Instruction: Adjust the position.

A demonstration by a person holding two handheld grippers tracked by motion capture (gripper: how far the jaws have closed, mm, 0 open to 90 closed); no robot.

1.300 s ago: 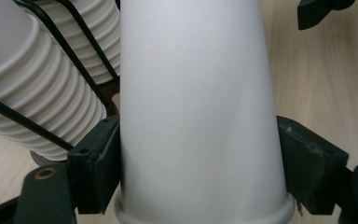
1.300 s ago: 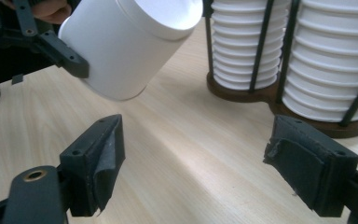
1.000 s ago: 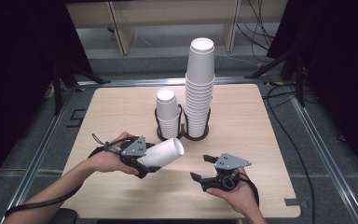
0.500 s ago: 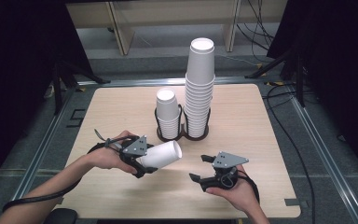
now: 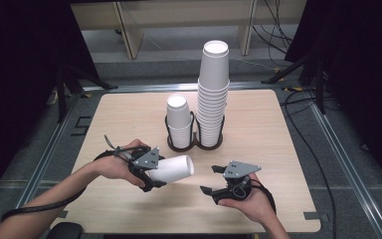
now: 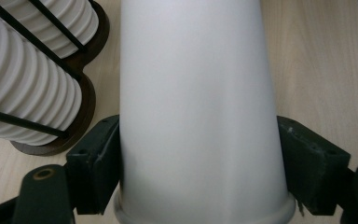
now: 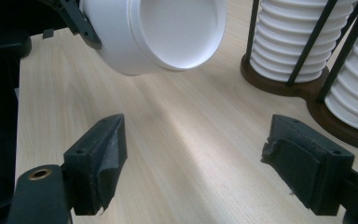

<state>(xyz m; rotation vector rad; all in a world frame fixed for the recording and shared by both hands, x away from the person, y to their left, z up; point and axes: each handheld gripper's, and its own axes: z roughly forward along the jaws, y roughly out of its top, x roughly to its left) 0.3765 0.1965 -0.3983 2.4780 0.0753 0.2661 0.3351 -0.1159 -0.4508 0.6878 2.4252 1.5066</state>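
A white paper cup point(image 5: 173, 169) lies on its side above the table's front, and my left gripper point(image 5: 153, 172) is shut on it. In the left gripper view the two pads press the cup point(image 6: 196, 93) near its rolled rim, on both sides. Its closed end point(image 7: 168, 28) points toward my right gripper point(image 5: 208, 180). That gripper rests low at the front right, a short gap from the cup. It is open with nothing but bare wood between its pads point(image 7: 98, 158), and its jaws have just been closing a little.
A dark wire holder point(image 5: 194, 142) at the table's middle carries a short stack of white cups point(image 5: 178, 119) and a tall stack point(image 5: 214, 94). The wooden table point(image 5: 124, 114) has metal rails along its sides. Shelving and cables stand beyond the far edge.
My right gripper's jaws have narrowed slightly. Both hands and the held cup stay where they were.
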